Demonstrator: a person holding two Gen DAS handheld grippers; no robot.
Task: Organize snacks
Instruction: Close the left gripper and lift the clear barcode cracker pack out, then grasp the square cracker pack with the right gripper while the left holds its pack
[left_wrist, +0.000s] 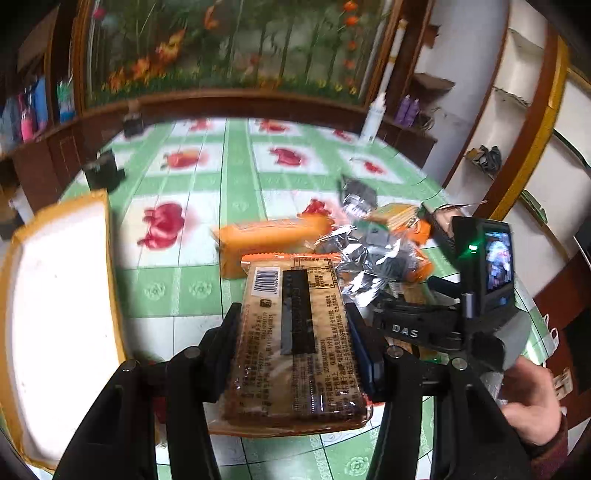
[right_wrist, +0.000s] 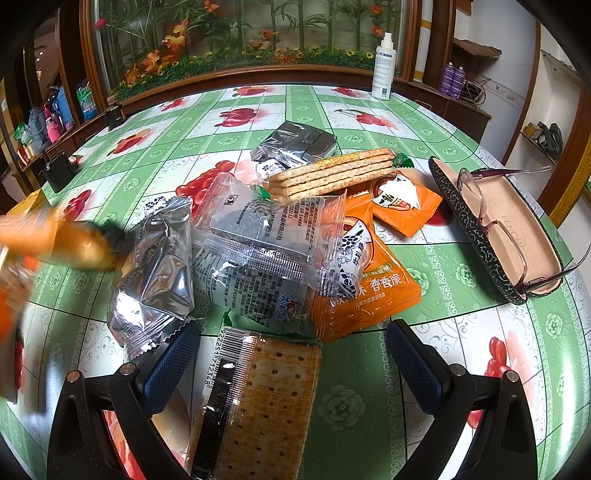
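The left tongs (left_wrist: 293, 354) are clamping a cracker packet (left_wrist: 295, 339) at lower centre, above the tabletop (left_wrist: 207, 173). The right tongs (right_wrist: 291, 354) are gaping over the snack pile (right_wrist: 258, 236); a glasses case (right_wrist: 495, 229) is lying at right.

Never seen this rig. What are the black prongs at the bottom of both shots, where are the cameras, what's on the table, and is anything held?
There is no robot arm: a person holds a handheld two-finger gripper in each hand, and each carries a fisheye camera looking forward along its fingers.

The left wrist view shows the left gripper shut on a clear-wrapped cracker packet, clamped by its long sides. An orange-rimmed tray lies to its left. The other handheld unit and the person's hand show at the right.

The right wrist view shows the right gripper open, fingers either side of another cracker packet without pressing on it.

On the green flowered tablecloth lies a snack pile: silver packets, orange packets, a cracker stack. Beside it is an open glasses case with glasses on it.
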